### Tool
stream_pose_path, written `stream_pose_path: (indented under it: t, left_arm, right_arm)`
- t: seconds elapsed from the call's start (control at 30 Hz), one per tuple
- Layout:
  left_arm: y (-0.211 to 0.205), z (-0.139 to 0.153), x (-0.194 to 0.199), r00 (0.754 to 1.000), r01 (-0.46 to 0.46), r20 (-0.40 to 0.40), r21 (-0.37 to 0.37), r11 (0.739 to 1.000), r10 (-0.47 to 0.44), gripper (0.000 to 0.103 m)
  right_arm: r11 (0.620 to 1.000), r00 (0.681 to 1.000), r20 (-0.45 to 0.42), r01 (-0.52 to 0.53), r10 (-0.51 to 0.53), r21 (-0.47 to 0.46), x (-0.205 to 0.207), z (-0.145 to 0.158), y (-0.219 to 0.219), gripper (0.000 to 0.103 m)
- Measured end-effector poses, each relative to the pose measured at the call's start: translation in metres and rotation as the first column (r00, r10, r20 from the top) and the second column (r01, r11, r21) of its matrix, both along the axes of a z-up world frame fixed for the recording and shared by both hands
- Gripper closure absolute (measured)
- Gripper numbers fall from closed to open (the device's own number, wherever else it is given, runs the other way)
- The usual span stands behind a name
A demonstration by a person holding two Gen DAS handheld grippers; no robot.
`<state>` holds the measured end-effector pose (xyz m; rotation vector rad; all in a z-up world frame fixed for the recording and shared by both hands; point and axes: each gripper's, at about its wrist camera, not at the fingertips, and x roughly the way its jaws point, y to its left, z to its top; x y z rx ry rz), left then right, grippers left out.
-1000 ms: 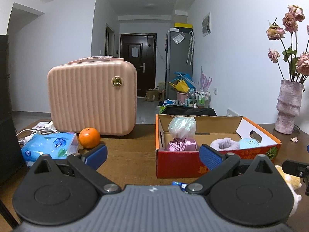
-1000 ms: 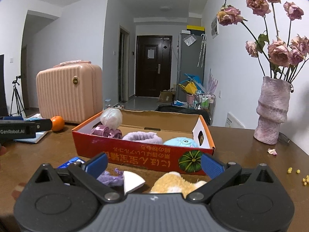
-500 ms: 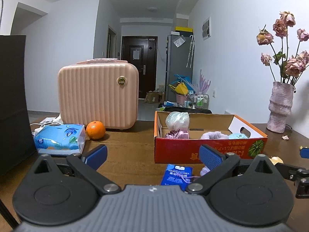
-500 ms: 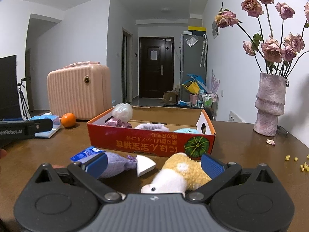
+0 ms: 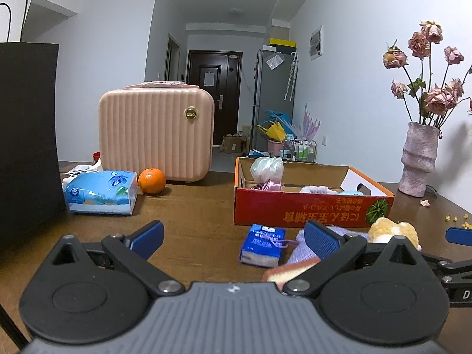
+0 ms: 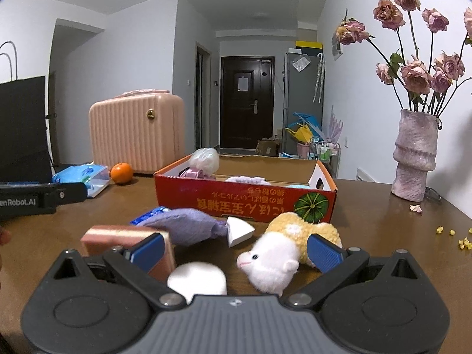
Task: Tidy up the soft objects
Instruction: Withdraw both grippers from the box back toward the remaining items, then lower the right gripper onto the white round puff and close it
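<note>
Brown wood of the bench (image 6: pixel 368 206) ran under both my tools, cluttered close in and tidier toward the hallway behind. My right fingers (image 6: pixel 236 249) stood wide apart with nothing between them, low over a white round lump (image 6: pixel 197 277) and the plush hamster (image 6: pixel 283 250). The hamster lay on its side, long axis running from near-left to far-right, white snout toward me and yellow back toward the box. Left of it a pink sponge block (image 6: pixel 124 236) sat by my left pad, and just beyond lay a lavender pouch (image 6: pixel 183 224), stretched left to right, its gathered end touching a white wedge (image 6: pixel 239 230). My left fingers (image 5: pixel 233 239) were also spread and empty, hovering short of a blue tissue packet (image 5: pixel 262 244) that pointed away from me. Behind these stood the red cardboard box (image 6: pixel 244 203), long side across my view, already holding a shiny pink bag (image 5: pixel 267 171), a purple knit piece (image 6: pixel 247 180) and something pale blue. Farther left were a tissue pack (image 5: pixel 100 191), an orange (image 5: pixel 152 180) and a pink case (image 5: pixel 156 135); far right, a vase (image 6: pixel 414 156) of dried roses.
</note>
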<state>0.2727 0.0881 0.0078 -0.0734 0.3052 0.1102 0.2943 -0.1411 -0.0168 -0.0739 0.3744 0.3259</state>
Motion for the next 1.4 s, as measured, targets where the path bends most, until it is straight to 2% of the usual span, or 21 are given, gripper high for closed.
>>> stream_pose_path:
  t: [0.2, 0.47, 0.8, 1.1, 1.4]
  left_arm:
    - [-0.007, -0.005, -0.019, 1.000, 0.014, 0.001, 0.020, 1.000, -0.014, 0.000]
    - [-0.010, -0.018, -0.036, 0.999, 0.012, -0.035, 0.034, 0.999, -0.011, 0.000]
    - [-0.011, -0.022, -0.039, 0.999, 0.002, -0.047, 0.042, 0.999, 0.000, 0.000]
    - [-0.006, -0.023, -0.036, 0.998, -0.026, -0.063, 0.027, 0.999, 0.027, 0.000]
    - [-0.002, -0.024, -0.032, 0.996, -0.041, -0.077, 0.012, 0.999, 0.041, 0.000]
  right_arm:
    - [0.999, 0.999, -0.017, -0.044, 0.044, -0.008, -0.011, -0.005, 0.002, 0.000]
    - [0.997, 0.997, -0.043, -0.070, 0.069, -0.029, -0.019, -0.013, 0.007, 0.000]
    - [0.995, 0.994, -0.075, -0.084, 0.080, -0.057, -0.014, -0.020, 0.015, 0.000]
    - [0.986, 0.985, -0.140, -0.121, 0.104, -0.115, 0.006, -0.033, 0.031, 0.008]
    - [0.980, 0.976, -0.185, -0.140, 0.112, -0.143, 0.026, -0.044, 0.042, 0.022]
